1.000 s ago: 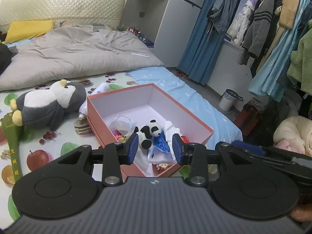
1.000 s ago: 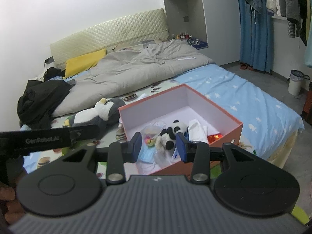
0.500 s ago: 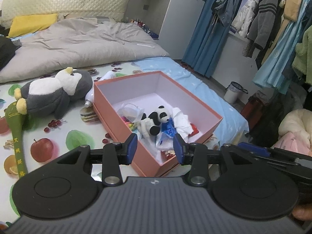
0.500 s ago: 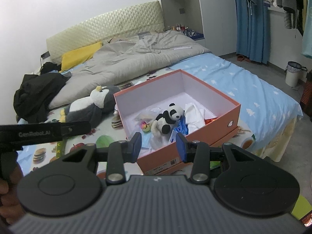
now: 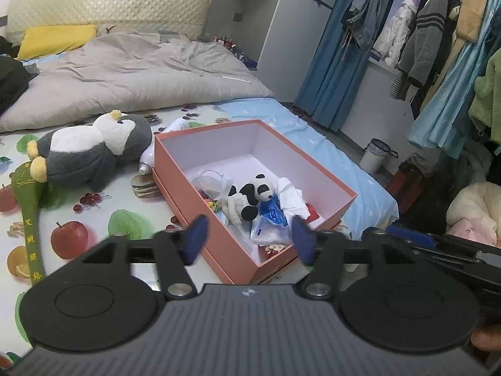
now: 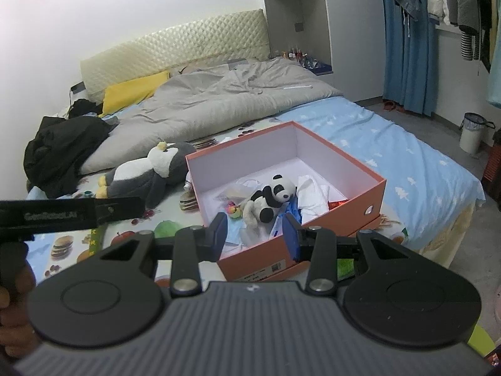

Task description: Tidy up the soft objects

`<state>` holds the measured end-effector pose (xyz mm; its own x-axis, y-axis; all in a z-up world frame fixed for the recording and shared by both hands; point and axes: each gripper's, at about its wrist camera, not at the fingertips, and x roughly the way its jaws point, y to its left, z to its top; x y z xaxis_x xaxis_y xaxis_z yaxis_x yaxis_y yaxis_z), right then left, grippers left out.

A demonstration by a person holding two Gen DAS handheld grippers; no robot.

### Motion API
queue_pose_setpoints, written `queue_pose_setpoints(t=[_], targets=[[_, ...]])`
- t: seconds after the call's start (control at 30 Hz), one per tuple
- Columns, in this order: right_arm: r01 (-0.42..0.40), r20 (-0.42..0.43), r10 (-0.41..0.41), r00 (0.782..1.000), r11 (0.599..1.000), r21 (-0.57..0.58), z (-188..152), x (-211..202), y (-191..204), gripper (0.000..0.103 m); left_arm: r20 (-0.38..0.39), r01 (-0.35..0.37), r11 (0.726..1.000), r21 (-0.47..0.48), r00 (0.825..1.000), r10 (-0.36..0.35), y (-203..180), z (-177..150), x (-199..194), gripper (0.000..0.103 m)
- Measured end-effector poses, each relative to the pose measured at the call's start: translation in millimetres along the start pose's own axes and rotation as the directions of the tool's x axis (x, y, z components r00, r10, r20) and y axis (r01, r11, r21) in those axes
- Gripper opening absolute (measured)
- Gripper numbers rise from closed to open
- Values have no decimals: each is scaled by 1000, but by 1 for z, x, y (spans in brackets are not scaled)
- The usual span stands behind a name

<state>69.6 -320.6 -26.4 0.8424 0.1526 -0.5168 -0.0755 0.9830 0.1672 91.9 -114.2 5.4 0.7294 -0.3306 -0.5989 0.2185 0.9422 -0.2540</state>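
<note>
An open orange box (image 5: 175, 169) (image 6: 350, 219) stands on the bed. In it lie a small panda plush (image 5: 250, 199) (image 6: 271, 197), a white cloth (image 5: 291, 195) (image 6: 313, 195), plastic bags and small bits. A grey and white penguin plush (image 5: 90, 150) (image 6: 147, 172) lies on the fruit-print sheet left of the box. My left gripper (image 5: 249, 239) is open and empty, above the box's near end. My right gripper (image 6: 255, 236) is open and empty, in front of the box's near wall.
A green stick with yellow writing (image 5: 28, 206) lies left of the penguin. A white bottle (image 5: 150, 156) lies by the box's left side. A grey duvet (image 5: 131, 75), yellow pillow (image 5: 56, 39) and black clothes (image 6: 62, 150) lie farther back. A clothes rack (image 5: 438, 40) stands right.
Both grippers have pulled back and up from the box, so it shows farther away. The left jaws have spread wider; the right jaws stay open the same.
</note>
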Motion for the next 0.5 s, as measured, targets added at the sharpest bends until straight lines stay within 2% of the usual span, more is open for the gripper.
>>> queue_pose_setpoints(t=[0.03, 0.07, 0.1, 0.17, 0.2, 0.5], targets=[[-3, 2, 3, 1000, 1000, 2, 1, -1, -1, 44, 2, -4, 1000, 1, 1000, 4, 1, 0, -1, 79], [-4, 3, 4, 1000, 1000, 3, 2, -1, -1, 57, 7, -9, 1000, 1, 1000, 9, 1, 1, -2, 85], [-4, 6, 4, 1000, 1000, 5, 3, -2, -2, 78, 13, -8, 1000, 1, 1000, 8, 2, 2, -3, 88], [3, 16, -3, 1000, 1000, 12, 3, -2, -4, 94, 20, 0, 1000, -8, 1000, 0, 5, 5, -5, 97], [10, 20, -10, 1000, 1000, 15, 3, -1, -5, 98, 19, -1, 1000, -9, 1000, 1, 5, 6, -5, 98], [22, 19, -22, 1000, 999, 39, 1, 0, -13, 98, 18, -40, 999, 14, 999, 40, 2, 9, -6, 102]])
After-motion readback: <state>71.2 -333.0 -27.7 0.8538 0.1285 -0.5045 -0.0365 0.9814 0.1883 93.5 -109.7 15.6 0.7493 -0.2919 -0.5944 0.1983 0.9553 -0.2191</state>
